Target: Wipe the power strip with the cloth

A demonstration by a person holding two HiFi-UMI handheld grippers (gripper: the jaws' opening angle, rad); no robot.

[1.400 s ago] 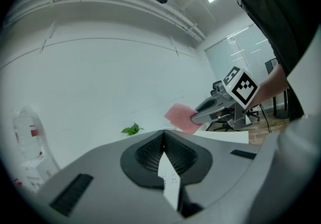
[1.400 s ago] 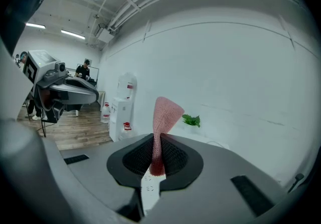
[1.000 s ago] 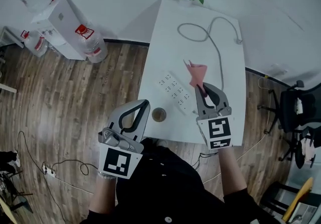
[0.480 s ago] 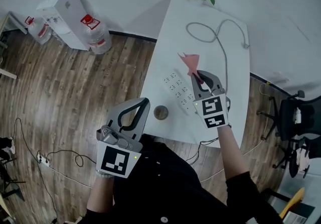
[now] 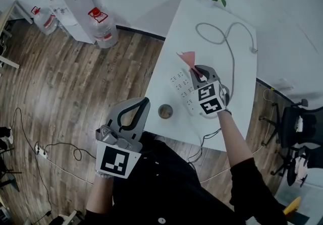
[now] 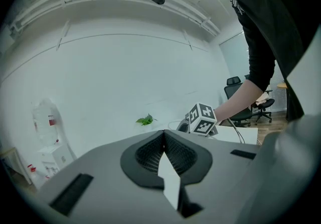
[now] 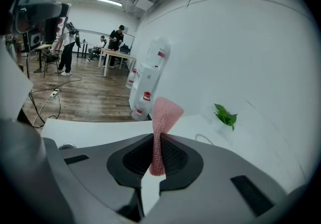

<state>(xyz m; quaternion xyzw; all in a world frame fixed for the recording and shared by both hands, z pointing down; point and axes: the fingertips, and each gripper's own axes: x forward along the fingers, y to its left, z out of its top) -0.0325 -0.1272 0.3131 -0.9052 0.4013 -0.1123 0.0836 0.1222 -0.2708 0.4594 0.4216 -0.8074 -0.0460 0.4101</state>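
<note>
Pinching the pink cloth (image 7: 163, 117) tight between its jaws, my right tool (image 5: 198, 71) is over the far end of the white power strip (image 5: 180, 87), which lies on the white counter (image 5: 202, 17) near a small round cup (image 5: 165, 111). Only the head view shows the strip. The right gripper view shows the cloth standing up past the jaws, with a leafy plant (image 7: 224, 115) beyond. My left tool (image 5: 146, 102), pressed together on nothing, is held off the counter's near edge. Its own view catches the right tool's marker cube (image 6: 203, 119).
</note>
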